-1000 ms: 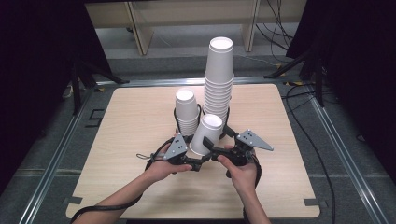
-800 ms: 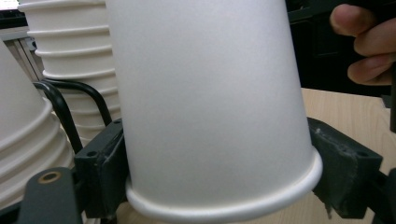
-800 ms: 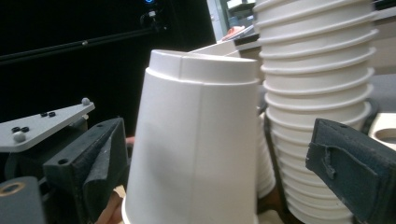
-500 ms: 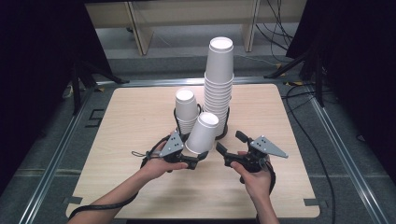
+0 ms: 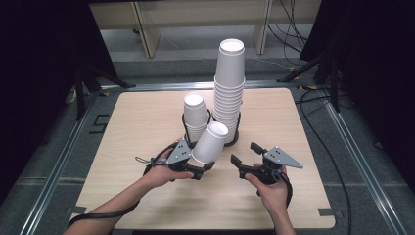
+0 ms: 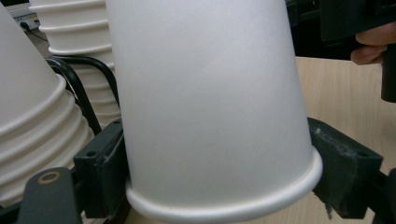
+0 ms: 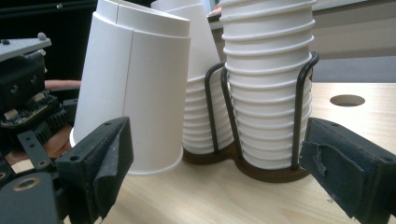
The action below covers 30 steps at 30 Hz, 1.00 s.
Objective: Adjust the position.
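A white paper cup (image 5: 210, 143) is held upside down and tilted, with my left gripper (image 5: 199, 169) shut on its rim end. In the left gripper view the pads (image 6: 105, 172) press both sides of the cup (image 6: 210, 102). My right gripper (image 5: 246, 154) stands apart to the cup's right, open; its jaws have just been closing with nothing between them. In the right gripper view, that gripper (image 7: 224, 163) faces the cup (image 7: 135, 93) and two cup stacks. The tall stack (image 5: 229, 93) and short stack (image 5: 195, 115) sit in a black wire holder (image 5: 236, 137).
The wooden table (image 5: 142, 122) has bare surface to the left, right and front of the holder. A round hole (image 7: 347, 100) shows in the tabletop behind the stacks. A metal frame (image 5: 364, 166) borders the table, and cables (image 5: 303, 95) lie beyond its far right corner.
My right gripper has drawn away from the cup to the right and toward the person, its jaws narrower. The left gripper and cup have barely moved.
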{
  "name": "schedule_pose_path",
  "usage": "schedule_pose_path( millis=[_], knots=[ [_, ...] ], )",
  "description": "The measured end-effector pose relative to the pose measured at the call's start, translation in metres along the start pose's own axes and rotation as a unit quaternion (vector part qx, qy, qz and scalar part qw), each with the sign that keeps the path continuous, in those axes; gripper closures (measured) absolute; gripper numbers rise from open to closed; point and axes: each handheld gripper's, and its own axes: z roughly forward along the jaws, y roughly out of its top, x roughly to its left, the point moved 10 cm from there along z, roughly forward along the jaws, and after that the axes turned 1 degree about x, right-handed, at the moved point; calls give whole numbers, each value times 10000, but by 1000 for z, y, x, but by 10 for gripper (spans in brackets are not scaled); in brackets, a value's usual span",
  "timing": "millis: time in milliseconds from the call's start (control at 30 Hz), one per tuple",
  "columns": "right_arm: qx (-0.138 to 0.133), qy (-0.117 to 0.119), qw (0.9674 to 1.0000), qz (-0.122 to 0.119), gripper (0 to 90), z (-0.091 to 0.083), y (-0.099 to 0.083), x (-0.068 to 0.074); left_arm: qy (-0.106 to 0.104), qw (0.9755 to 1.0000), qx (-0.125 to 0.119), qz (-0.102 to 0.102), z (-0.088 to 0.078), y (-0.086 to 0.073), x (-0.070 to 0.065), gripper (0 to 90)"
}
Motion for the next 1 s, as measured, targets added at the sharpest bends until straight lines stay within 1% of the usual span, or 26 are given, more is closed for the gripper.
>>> schedule_pose_path(
  millis=[33, 100, 133, 167, 200, 233, 300, 367, 400, 433, 467, 500, 533, 567, 600, 633, 667, 700, 733, 767, 800, 833, 900, 933, 967, 1000],
  knots=[
    [20, 21, 10000, 7, 101, 0, -1, 0, -10, 10000, 19, -14, 0, 0, 0, 168],
    [-5, 17, 9999, -129, 103, 1, -1, -2, -23, 9999, 113, 20, -1, -2, 1, 169],
    [40, -30, 9998, -183, 105, 0, -2, -3, -45, 9998, 167, 47, -1, -4, 1, 168],
    [203, -60, 9996, -194, 108, -1, -5, -4, -35, 9998, 207, 46, -1, -5, 2, 169],
    [126, 7, 9996, -255, 110, 0, -5, -3, -46, 9996, 274, 83, -2, -6, 2, 169],
    [138, -8, 9992, -368, 112, 0, -5, -5, -55, 9994, 313, 103, -2, -6, 3, 169],
    [257, -15, 9989, -400, 116, -2, -8, -6, -89, 9989, 425, 157, -3, -8, 4, 168],
    [314, -50, 9981, -520, 116, -3, -10, -10, -137, 9982, 540, 211, -4, -9, 4, 168],
    [434, -58, 9976, -531, 116, -4, -12, -10, -164, 9977, 613, 224, -4, -11, 4, 168],
    [447, 27, 9980, -448, 116, -4, -14, -9, -185, 9974, 653, 221, -4, -12, 4, 168],
    [476, 31, 9978, -451, 117, -4, -15, -9, -220, 9966, 751, 271, -4, -14, 4, 168],
    [517, -10, 9975, -488, 118, -6, -16, -10, -250, 9963, 774, 265, -4, -14, 3, 168],
    [423, -93, 9972, -603, 119, -5, -15, -13, -287, 9960, 804, 273, -4, -15, 2, 168],
    [538, -29, 9965, -635, 121, -7, -17, -13, -316, 9955, 832, 313, -5, -15, 2, 168],
    [522, 30, 9966, -643, 122, -6, -18, -13, -362, 9949, 881, 330, -5, -16, 2, 168],
    [576, 20, 9967, -568, 124, -7, -20, -13, -385, 9946, 905, 341, -5, -16, 1, 168],
    [596, -50, 9958, -698, 127, -8, -21, -16, -422, 9939, 951, 373, -6, -16, 1, 168],
    [673, 4, 9953, -697, 135, -8, -23, -15, -431, 9935, 975, 394, -6, -16, 1, 169],
    [659, 104, 9957, -648, 136, -8, -24, -13, -453, 9928, 1025, 426, -6, -16, 2, 168],
    [708, 115, 9941, -808, 130, -8, -25, -15, -448, 9929, 1015, 417, -6, -16, 2, 168],
    [805, 96, 9940, -740, 130, -9, -27, -15, -487, 9925, 1041, 413, -7, -17, 3, 168],
    [788, 203, 9935, -795, 134, -8, -27, -15, -547, 9915, 1093, 441, -8, -17, 3, 168],
    [936, 265, 9918, -828, 137, -9, -30, -14, -554, 9911, 1114, 473, -8, -18, 3, 167],
    [945, 289, 9912, -880, 137, -9, -30, -15, -553, 9894, 1219, 559, -9, -19, 5, 167],
    [1036, 281, 9908, -829, 137, -9, -32, -14, -562, 9890, 1246, 572, -10, -19, 5, 167],
    [1041, 349, 9896, -930, 137, -8, -32, -15, -585, 9884, 1271, 592, -10, -19, 4, 167]
  ],
)
